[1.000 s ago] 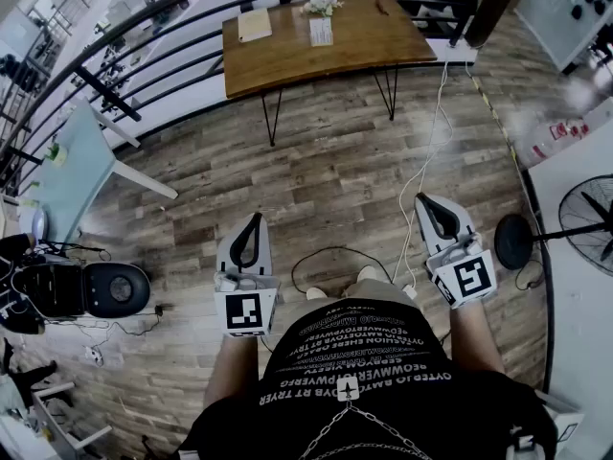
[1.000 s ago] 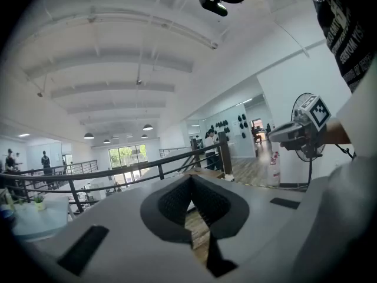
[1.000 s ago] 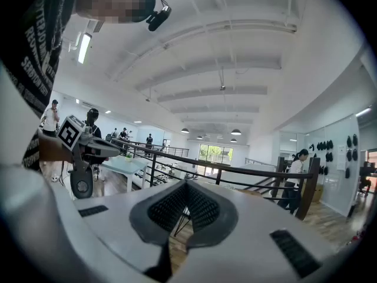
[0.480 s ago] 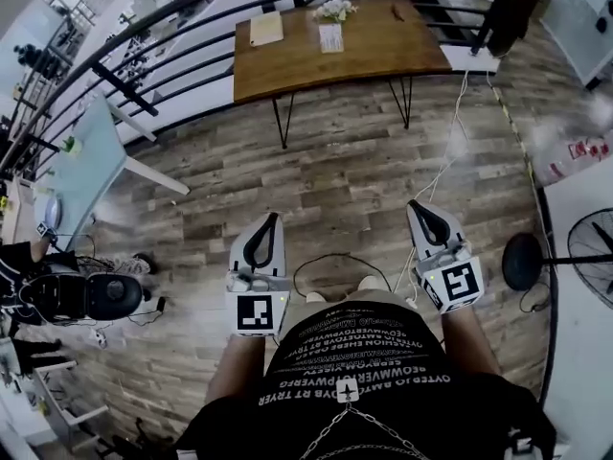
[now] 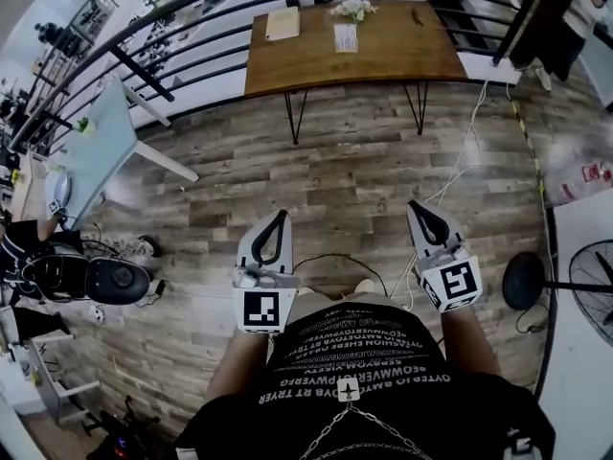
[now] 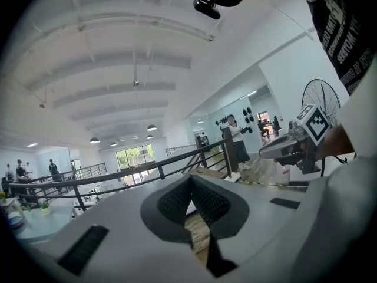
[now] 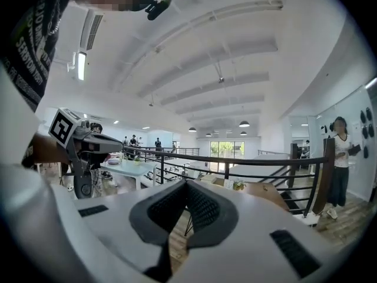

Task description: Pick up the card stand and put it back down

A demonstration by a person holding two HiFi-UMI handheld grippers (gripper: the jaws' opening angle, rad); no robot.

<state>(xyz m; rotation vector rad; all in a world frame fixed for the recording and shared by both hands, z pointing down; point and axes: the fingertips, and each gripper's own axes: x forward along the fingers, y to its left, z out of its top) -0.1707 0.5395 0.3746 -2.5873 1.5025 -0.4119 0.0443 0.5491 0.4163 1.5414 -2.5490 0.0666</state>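
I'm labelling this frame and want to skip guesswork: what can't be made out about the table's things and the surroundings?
Card stand on the wooden table, head view: too small to read its print.
Small dark thing near the table's far edge, head view: too small to name.
Fan, head view: cut off by the right edge.
The wooden table, left gripper view: mostly hidden behind the left tool itself.

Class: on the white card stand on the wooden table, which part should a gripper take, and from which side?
Probably its upper edge, pinched across the flat front and back of the card stand, coming from above on the wooden table's near side: it stands upright as a thin sheet, and the flowers crowd it behind.
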